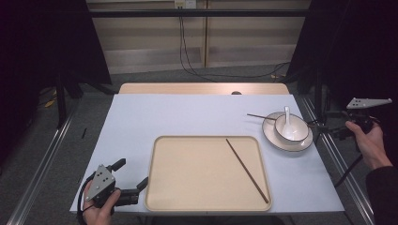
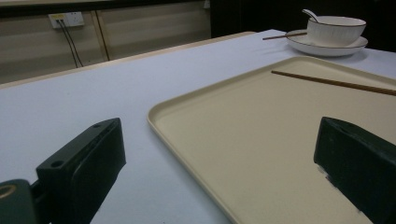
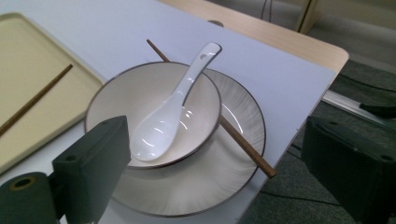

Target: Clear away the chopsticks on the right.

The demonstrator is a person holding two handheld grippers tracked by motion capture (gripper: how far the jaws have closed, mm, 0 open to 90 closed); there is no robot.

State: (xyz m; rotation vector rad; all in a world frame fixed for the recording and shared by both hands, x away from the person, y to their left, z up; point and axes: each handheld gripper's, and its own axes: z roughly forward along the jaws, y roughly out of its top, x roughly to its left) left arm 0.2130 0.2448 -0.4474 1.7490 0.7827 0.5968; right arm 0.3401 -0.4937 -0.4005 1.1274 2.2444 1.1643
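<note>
Currently, right gripper [image 3: 215, 158] hovers off the table's right edge beside the plate [image 3: 233, 186], jaws spread, empty; bowl [image 3: 140, 93] sits on plate, spoon [image 3: 173, 112] inside, one chopstick [image 3: 243, 147] across the plate under the bowl; left gripper [image 1: 129, 180] rests at the tray's [image 1: 162, 197] near-left corner, jaws spread; second chopstick [image 1: 246, 168] lies in tray.

We see a table [image 1: 187, 115] evenly lit from overhead, bright against dark surroundings at nine and three o'clock. Shadows are faint and soft. Small glare spots shine on the white spoon [image 3: 168, 112]. In both gripper views the near black jaws look slightly soft, and the bowl [image 3: 154, 105] edge shows mild blur.
</note>
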